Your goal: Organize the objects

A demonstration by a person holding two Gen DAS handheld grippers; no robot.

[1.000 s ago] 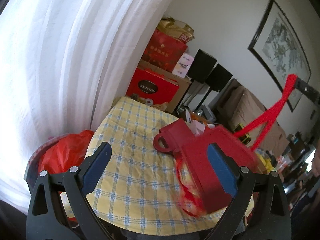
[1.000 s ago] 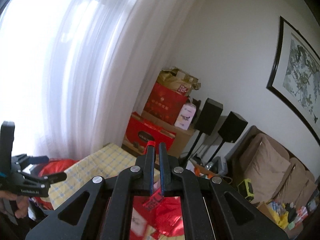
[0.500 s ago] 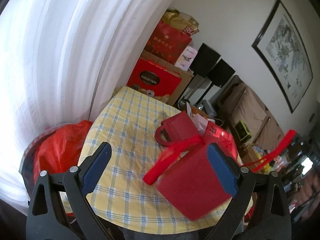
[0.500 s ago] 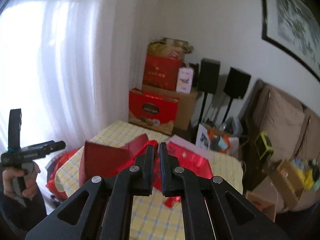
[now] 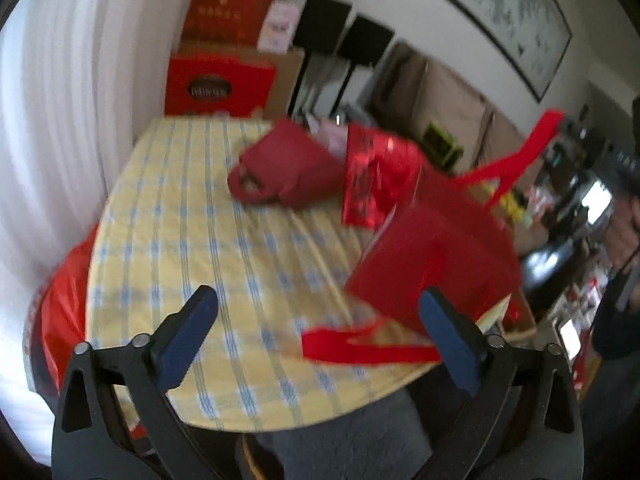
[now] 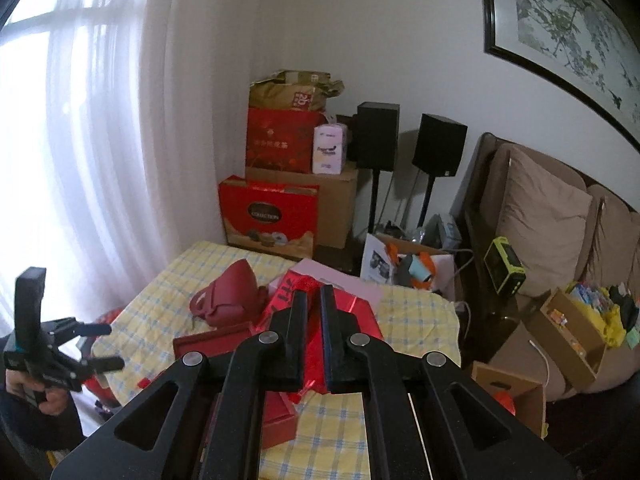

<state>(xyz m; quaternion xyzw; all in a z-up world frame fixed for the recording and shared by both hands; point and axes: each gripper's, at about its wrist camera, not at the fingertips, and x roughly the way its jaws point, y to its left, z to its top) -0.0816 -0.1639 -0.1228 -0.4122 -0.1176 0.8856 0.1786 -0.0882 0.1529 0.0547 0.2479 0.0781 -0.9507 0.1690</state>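
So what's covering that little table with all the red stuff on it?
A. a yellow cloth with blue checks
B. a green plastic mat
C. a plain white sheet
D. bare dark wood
A: the table wears a yellow cloth crossed with blue check lines, seen in both views under the dark red handbag and the red gift bag.
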